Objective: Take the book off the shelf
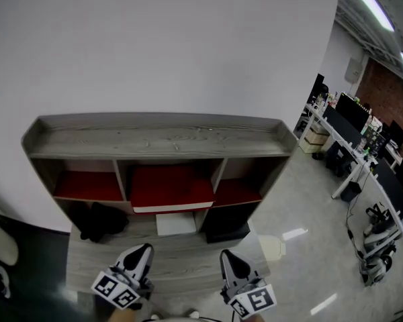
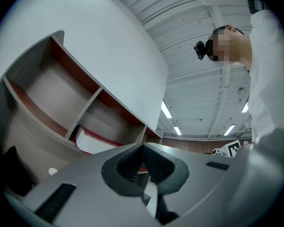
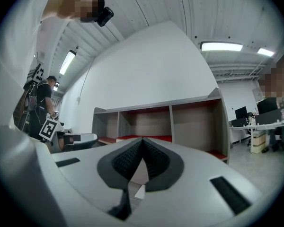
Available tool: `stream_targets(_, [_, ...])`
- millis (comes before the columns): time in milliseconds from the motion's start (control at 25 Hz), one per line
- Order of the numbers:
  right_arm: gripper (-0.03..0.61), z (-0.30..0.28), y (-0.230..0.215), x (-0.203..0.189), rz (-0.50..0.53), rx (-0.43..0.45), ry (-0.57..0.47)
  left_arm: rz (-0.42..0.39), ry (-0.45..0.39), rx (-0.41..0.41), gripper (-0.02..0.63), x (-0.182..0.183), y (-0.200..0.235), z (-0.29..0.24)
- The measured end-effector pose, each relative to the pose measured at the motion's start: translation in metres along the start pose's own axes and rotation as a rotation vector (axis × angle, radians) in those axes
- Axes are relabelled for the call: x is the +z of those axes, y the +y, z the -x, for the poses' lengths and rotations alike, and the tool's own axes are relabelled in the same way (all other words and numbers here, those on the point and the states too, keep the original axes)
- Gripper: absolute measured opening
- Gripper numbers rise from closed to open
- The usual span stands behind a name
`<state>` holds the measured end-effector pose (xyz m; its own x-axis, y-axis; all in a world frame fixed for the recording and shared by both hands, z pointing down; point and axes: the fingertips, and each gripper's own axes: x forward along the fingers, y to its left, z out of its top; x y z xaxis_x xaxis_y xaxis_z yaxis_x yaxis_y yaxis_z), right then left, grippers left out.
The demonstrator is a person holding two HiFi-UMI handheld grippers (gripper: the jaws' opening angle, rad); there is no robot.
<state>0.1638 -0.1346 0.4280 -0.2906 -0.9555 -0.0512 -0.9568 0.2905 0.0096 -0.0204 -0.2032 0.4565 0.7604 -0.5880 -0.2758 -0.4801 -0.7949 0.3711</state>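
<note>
1. Left gripper [image 1: 141, 250] sits low in the head view, in front of the shelf [image 1: 154, 139]. It tips slightly upward. Jaws are pressed together with nothing between them.
2. Right gripper [image 1: 230, 257] is beside it but well apart, about level and aimed at the shelf. Jaws are likewise closed on nothing.
3. Both tips hang over a grey wood board [image 1: 181, 267], short of the shelf front and touching nothing.
4. The upper row has three compartments. The left one is bare with a red floor.
5. Red book [image 1: 171, 186] lies flat in the middle compartment, white page edge facing out. Its front edge juts slightly past the shelf front. Dividers stand near on both sides, and there is an open gap above it.
6. The right compartment is bare.
7. Right of the shelf is open floor [image 1: 302, 200], then a row of desks [image 1: 352, 136] well apart.
</note>
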Motion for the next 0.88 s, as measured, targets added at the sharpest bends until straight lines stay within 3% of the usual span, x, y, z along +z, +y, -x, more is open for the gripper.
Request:
stream_targets(400, [0.023, 0.009, -0.027, -0.002, -0.012, -0.030, -0.010, -0.020, 0.030, 0.033, 0.028, -0.011, 0.003, -0.042])
stream_targets(480, [0.023, 0.010, -0.027, -0.004, -0.016, -0.029, -0.005, -0.015, 0.024, 0.032, 0.110, -0.009, 0.004, -0.050])
stream_targets(520, [0.023, 0.010, -0.026, -0.005, -0.018, -0.027, -0.003, -0.005, 0.021, 0.026, 0.135, -0.008, 0.004, -0.052])
stream_targets(720, [0.023, 0.009, -0.022, -0.007, -0.023, -0.018, 0.003, 0.035, 0.007, 0.016, 0.141, -0.006, 0.006, -0.058])
stream_targets(880, [0.023, 0.009, -0.022, -0.008, -0.023, -0.022, 0.007, 0.146, 0.012, -0.007, 0.205, -0.017, 0.014, -0.067])
